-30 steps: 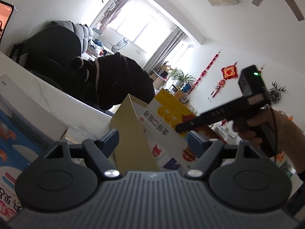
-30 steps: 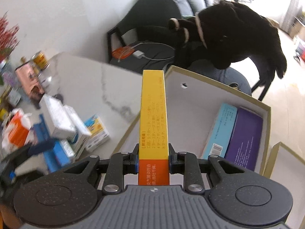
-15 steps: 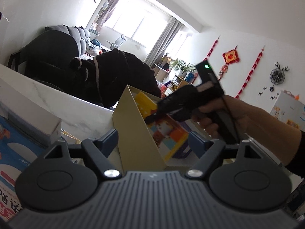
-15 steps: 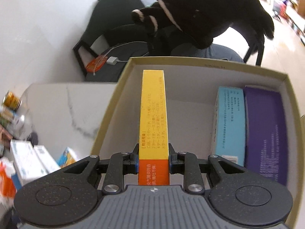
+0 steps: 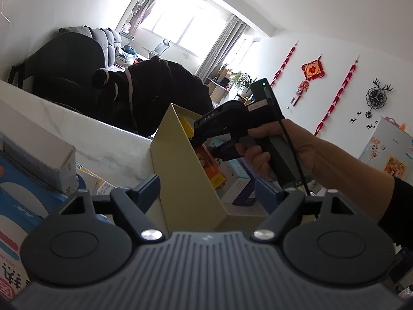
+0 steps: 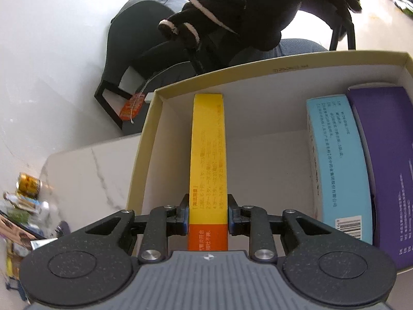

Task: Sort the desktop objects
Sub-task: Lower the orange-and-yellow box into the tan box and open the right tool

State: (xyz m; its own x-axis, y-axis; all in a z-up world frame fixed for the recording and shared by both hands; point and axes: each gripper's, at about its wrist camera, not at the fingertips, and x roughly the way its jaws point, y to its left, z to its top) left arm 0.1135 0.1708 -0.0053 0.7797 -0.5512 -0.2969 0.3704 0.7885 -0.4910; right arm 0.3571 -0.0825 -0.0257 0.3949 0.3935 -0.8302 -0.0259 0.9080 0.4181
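While the right gripper (image 6: 207, 218) pinches a narrow yellow-and-orange carton (image 6: 208, 160) by its two long faces, that carton stands on edge inside the open cardboard box (image 6: 284, 66), its far end close to the box's back wall and nearer the left wall than the right. Against the right side of the same box lie a light blue carton (image 6: 338, 165) and, just beside it and touching along their long sides, a purple carton (image 6: 387, 170); bare white box floor separates these two from the held carton. The box rests on a white marbled surface (image 6: 85, 173), and at that surface's far left edge sits a blurred cluster of small packets and a tin. In the left wrist view, the left gripper (image 5: 206, 193) has its fingers spread wide with nothing between the pads, pointing toward the near corner of the box (image 5: 185, 170). There the person's right hand (image 5: 296, 152) grips the handle of the other tool, whose nose dips over the box's rim. A blue-and-white package (image 5: 23, 201) and a grey-white box (image 5: 38, 160) lie on the surface to the left. Behind the surface, a black plush toy (image 6: 253, 13) slumps on a dark chair.
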